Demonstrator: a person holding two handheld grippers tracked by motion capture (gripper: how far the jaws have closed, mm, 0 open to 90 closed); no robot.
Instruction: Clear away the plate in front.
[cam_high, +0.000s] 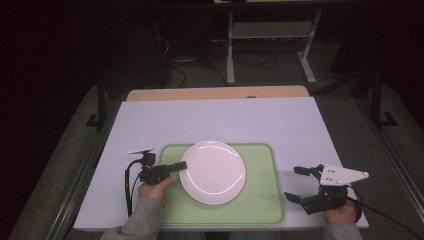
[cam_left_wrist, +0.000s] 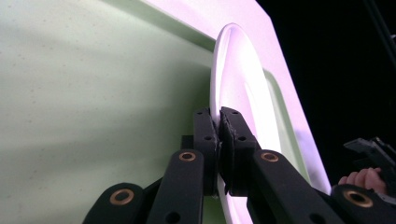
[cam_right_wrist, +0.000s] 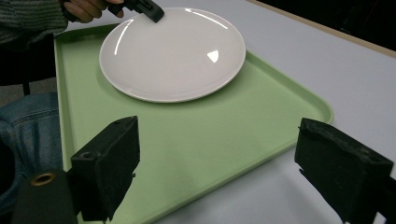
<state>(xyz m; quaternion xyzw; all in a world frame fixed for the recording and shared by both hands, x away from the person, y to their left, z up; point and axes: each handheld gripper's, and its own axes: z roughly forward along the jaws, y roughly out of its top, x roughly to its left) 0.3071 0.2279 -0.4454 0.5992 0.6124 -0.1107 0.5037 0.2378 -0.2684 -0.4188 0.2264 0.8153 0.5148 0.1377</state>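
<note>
A white round plate (cam_high: 213, 171) (cam_left_wrist: 243, 84) (cam_right_wrist: 173, 51) rests on a light green tray (cam_high: 260, 200) (cam_left_wrist: 93, 93) (cam_right_wrist: 210, 135). My left gripper (cam_high: 181, 165) (cam_left_wrist: 219, 121) is shut on the plate's left rim, one jaw above and one below it. In the right gripper view that gripper (cam_right_wrist: 154, 14) shows at the plate's far edge, held by a hand. My right gripper (cam_high: 295, 183) (cam_right_wrist: 217, 163) stands open to the right of the tray, just off its right edge, with nothing between its jaws.
The tray lies on a pale lavender mat (cam_high: 220, 120) that covers a wooden table (cam_high: 215, 93). Beyond the table stand dark floor, cables and a white metal frame (cam_high: 270, 45). Bare mat lies behind and beside the tray.
</note>
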